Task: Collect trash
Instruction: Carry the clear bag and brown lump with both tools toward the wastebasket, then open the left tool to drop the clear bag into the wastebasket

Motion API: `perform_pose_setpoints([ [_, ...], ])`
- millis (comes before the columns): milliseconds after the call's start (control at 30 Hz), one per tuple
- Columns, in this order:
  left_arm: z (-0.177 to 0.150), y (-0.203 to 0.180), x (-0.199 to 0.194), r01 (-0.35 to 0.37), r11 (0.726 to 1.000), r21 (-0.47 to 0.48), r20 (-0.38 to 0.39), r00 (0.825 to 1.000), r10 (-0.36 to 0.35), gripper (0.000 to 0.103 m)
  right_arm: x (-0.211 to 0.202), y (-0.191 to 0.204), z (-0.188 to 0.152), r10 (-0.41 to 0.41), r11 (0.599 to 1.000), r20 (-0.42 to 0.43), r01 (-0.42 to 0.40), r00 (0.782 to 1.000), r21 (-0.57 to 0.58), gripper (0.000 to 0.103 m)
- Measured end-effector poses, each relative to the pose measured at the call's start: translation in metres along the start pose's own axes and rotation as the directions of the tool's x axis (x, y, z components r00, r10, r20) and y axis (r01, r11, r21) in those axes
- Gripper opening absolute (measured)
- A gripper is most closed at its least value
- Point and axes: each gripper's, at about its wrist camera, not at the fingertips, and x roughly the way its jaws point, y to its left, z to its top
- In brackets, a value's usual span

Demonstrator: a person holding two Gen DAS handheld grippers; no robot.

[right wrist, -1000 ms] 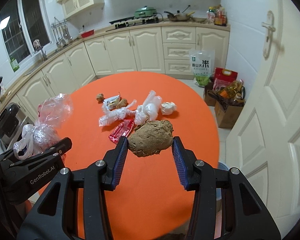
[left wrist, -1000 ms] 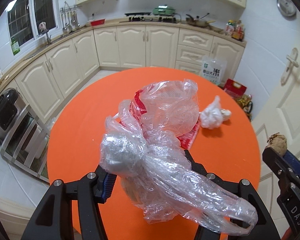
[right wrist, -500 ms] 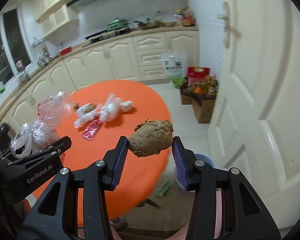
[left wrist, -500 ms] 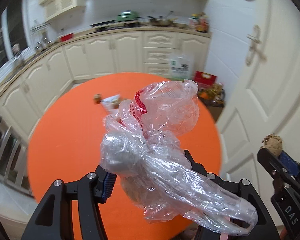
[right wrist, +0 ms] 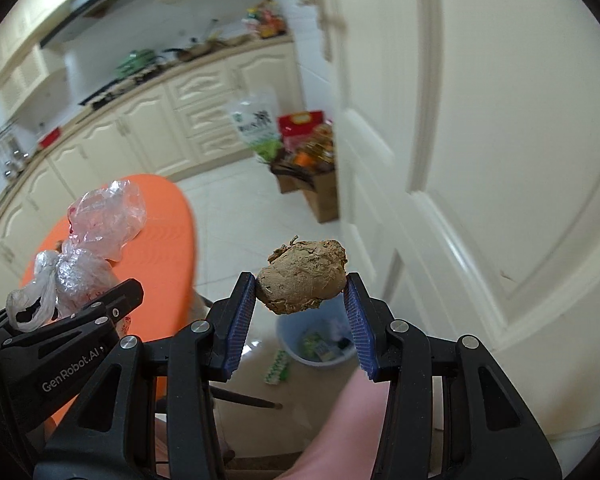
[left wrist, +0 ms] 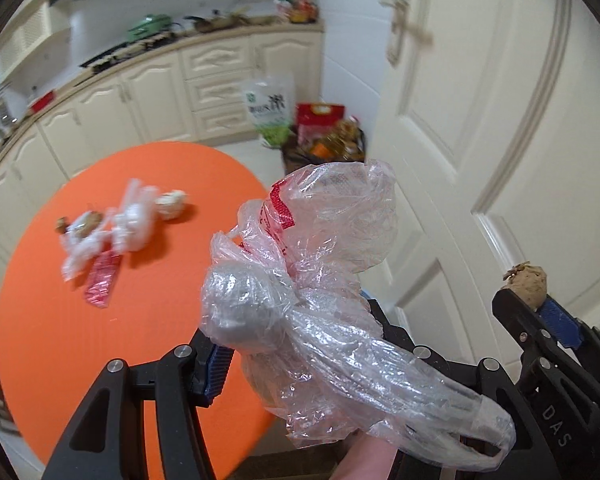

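Observation:
My left gripper [left wrist: 296, 332] is shut on a crumpled clear plastic bag [left wrist: 300, 280] with a red printed strip; the bag bulges above the fingers and trails to the lower right. It also shows at the left of the right wrist view as the plastic bag [right wrist: 96, 240]. My right gripper [right wrist: 302, 300] is shut on a brown, dirt-covered lump [right wrist: 304, 276], seen too at the right edge of the left wrist view as the lump [left wrist: 526, 282]. Below the lump stands a light blue trash bin [right wrist: 312, 340] on the floor with rubbish inside.
The round orange table [left wrist: 60, 320] lies to the left with several scraps of plastic and wrappers [left wrist: 112, 236] on it. A white door [right wrist: 480, 140] fills the right. A green wrapper [right wrist: 278, 366] lies on the floor by the bin. A cardboard box of groceries [right wrist: 312, 176] stands by the cabinets.
Both grippers have swung right, away from over the table toward the door, each still holding its load. The blue bin has come into the right wrist view under the lump.

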Motion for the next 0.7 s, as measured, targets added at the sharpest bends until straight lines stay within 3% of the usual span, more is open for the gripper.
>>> perform_pose_setpoints([
  [233, 0.037, -0.031, 0.065, 0.06, 0.997, 0.057, -0.098, 0.994, -0.055, 0.056, 0.031, -0.029, 0.005, -0.078, 0.996, -0.062, 0.08, 0.995, 0.033, 0.043],
  [400, 0.062, -0.044, 0.107, 0.061, 0.996, 0.067, -0.154, 0.987, -0.05, 0.056, 0.056, -0.048, 0.009, -0.109, 0.992, -0.094, 0.114, 0.99, 0.056, 0.043],
  [700, 0.106, -0.074, 0.19, 0.075, 0.994, 0.078, -0.28, 0.959, -0.051, 0.058, 0.103, -0.064, 0.015, -0.098, 0.992, -0.184, 0.11, 0.978, 0.058, 0.043],
])
